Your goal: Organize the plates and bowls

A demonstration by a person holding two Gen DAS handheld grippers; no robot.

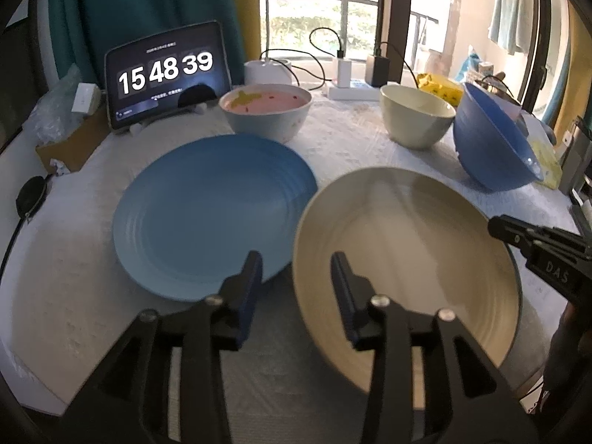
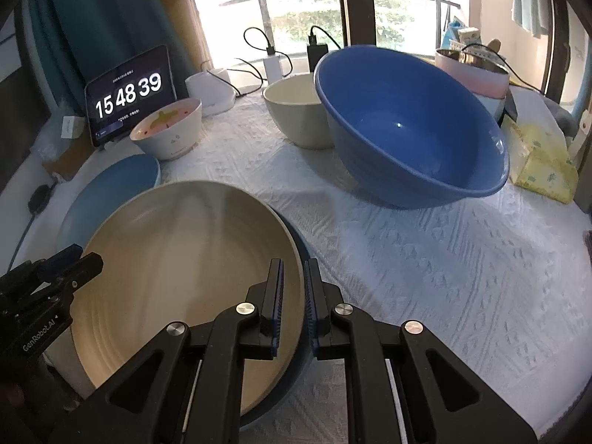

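Observation:
A cream plate (image 1: 407, 255) with a blue underside is tilted above the white tablecloth. My right gripper (image 2: 294, 288) is shut on its right rim and also shows as a black gripper (image 1: 497, 227) in the left wrist view. My left gripper (image 1: 298, 272) is open. The plate's left rim lies between its fingers, and the pads do not press on it. A light blue plate (image 1: 207, 218) lies flat to the left, partly under the cream plate's edge. At the back stand a pink-lined white bowl (image 1: 264, 111), a cream bowl (image 1: 416, 116) and a large blue bowl (image 2: 407, 129).
A tablet clock (image 1: 166, 74) stands at the back left beside a cardboard box (image 1: 70, 140). Chargers and cables (image 1: 342, 74) line the window sill. A yellow tissue pack (image 2: 540, 162) and a pink-and-white container (image 2: 473, 74) sit at the right. The tablecloth (image 2: 425, 270) covers the table.

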